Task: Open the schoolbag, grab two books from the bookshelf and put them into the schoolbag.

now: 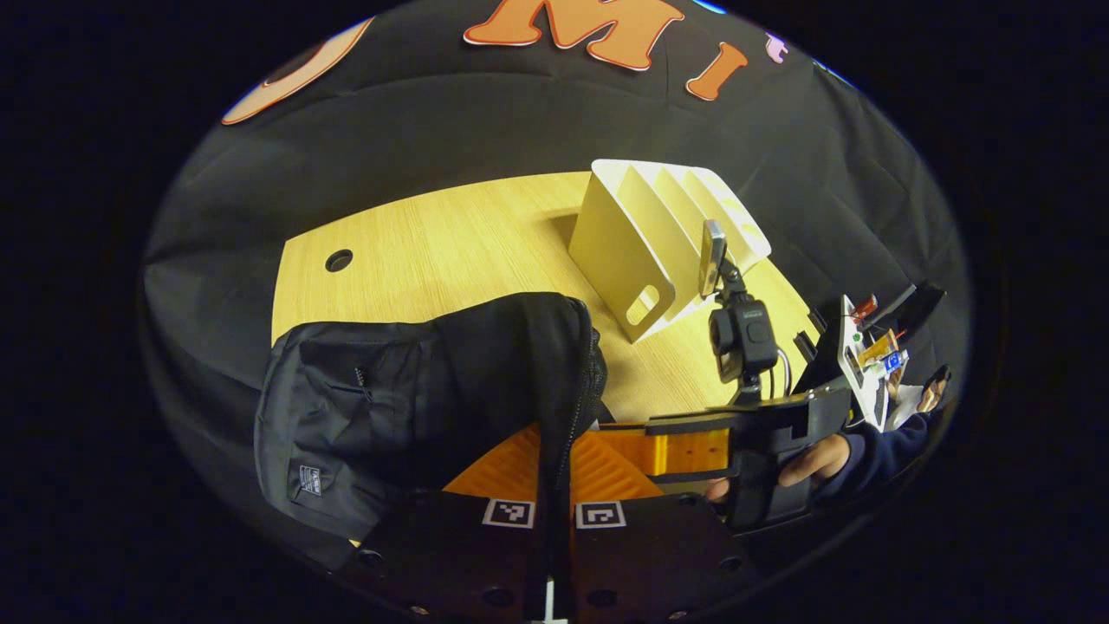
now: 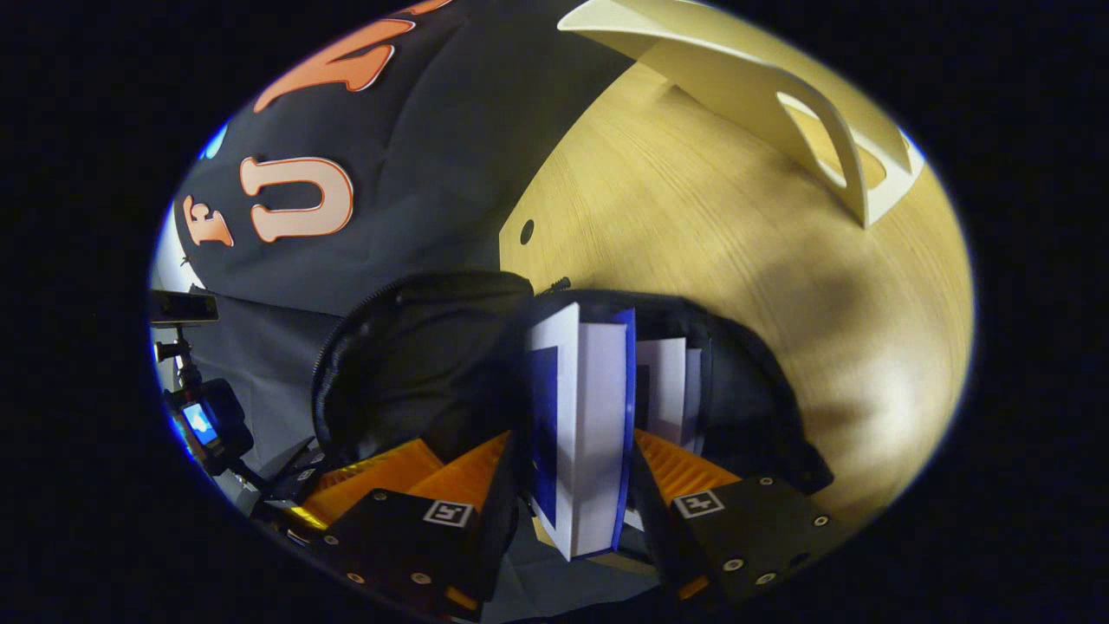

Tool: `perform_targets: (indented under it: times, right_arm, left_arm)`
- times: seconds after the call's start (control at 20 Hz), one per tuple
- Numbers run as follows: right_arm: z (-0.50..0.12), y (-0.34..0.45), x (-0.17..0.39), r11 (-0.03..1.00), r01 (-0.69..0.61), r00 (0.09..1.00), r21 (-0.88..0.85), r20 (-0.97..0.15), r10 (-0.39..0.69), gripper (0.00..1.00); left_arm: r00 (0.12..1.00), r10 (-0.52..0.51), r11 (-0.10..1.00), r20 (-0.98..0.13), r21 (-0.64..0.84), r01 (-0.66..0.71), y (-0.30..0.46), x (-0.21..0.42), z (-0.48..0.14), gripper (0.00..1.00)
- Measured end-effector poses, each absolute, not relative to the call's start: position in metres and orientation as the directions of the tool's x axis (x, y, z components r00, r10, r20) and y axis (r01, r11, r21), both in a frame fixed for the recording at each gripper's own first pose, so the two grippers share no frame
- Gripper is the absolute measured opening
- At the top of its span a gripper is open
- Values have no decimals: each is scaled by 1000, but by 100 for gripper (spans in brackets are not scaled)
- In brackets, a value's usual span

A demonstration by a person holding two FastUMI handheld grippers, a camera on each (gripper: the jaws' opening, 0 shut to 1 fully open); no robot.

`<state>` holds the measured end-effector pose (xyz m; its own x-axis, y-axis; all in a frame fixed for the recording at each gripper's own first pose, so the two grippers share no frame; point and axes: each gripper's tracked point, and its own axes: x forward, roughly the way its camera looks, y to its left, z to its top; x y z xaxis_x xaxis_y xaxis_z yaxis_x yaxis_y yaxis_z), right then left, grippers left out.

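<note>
The black schoolbag lies on the wooden table with its mouth held open. My left gripper is shut on the bag's zippered flap edge and holds it up. In the right gripper view, my right gripper is shut on a blue-and-white book, standing upright in the mouth of the schoolbag. A second book stands inside the bag just behind it. In the left gripper view, the right gripper reaches into the bag from the right, held by a hand.
A white slotted bookshelf stands on the table behind the bag, its slots looking bare; its handled side panel shows up close. A round cable hole lies near the table's far left edge. The booth's black cloth surrounds the table.
</note>
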<state>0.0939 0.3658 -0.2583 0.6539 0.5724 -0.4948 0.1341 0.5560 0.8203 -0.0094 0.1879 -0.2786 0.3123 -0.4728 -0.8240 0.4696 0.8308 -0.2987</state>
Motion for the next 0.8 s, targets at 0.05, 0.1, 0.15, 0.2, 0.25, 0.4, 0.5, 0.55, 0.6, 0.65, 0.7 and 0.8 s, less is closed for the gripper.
perform_targets:
  times: [0.05, 0.1, 0.15, 0.2, 0.25, 0.4, 0.5, 0.55, 0.6, 0.65, 0.7, 0.8]
  right_arm:
    - [-263, 358, 89, 582, 140, 649, 801, -518, 558, 79]
    - [-262, 351, 86, 590, 137, 653, 796, -520, 550, 83]
    - [-259, 343, 82, 596, 133, 655, 792, -522, 547, 88]
    - [-256, 335, 80, 601, 127, 661, 789, -519, 541, 91]
    - [-252, 326, 76, 618, 118, 667, 777, -523, 531, 94]
    - [-242, 285, 70, 682, 104, 697, 724, -542, 469, 95]
    - [-230, 256, 61, 716, 92, 715, 692, -546, 436, 96]
    - [-225, 241, 59, 738, 83, 727, 670, -547, 415, 96]
    - [-222, 223, 55, 763, 83, 740, 641, -553, 384, 96]
    - [-215, 207, 52, 779, 78, 751, 623, -550, 365, 97]
    - [-209, 192, 48, 791, 79, 761, 607, -549, 346, 97]
    - [-196, 163, 44, 814, 77, 783, 576, -540, 308, 97]
  left_arm:
    - [314, -471, 833, -825, -298, 466, 188, -10, -280, 4]
    - [318, -465, 837, -826, -293, 463, 188, -10, -281, 4]
    - [320, -457, 841, -830, -287, 459, 189, -10, -283, 4]
    - [324, -453, 846, -830, -285, 450, 188, -10, -285, 4]
    - [329, -442, 852, -835, -276, 445, 188, -11, -286, 4]
    - [361, -389, 877, -848, -221, 426, 186, -10, -287, 4]
    - [381, -346, 898, -857, -185, 398, 183, -11, -287, 4]
    - [392, -325, 908, -861, -169, 383, 182, -12, -289, 5]
    - [405, -312, 915, -859, -156, 373, 180, -13, -287, 6]
    - [415, -306, 917, -857, -148, 371, 176, -13, -286, 7]
    - [427, -298, 920, -854, -137, 367, 171, -14, -285, 11]
    - [430, -294, 920, -854, -131, 369, 158, -22, -284, 34]
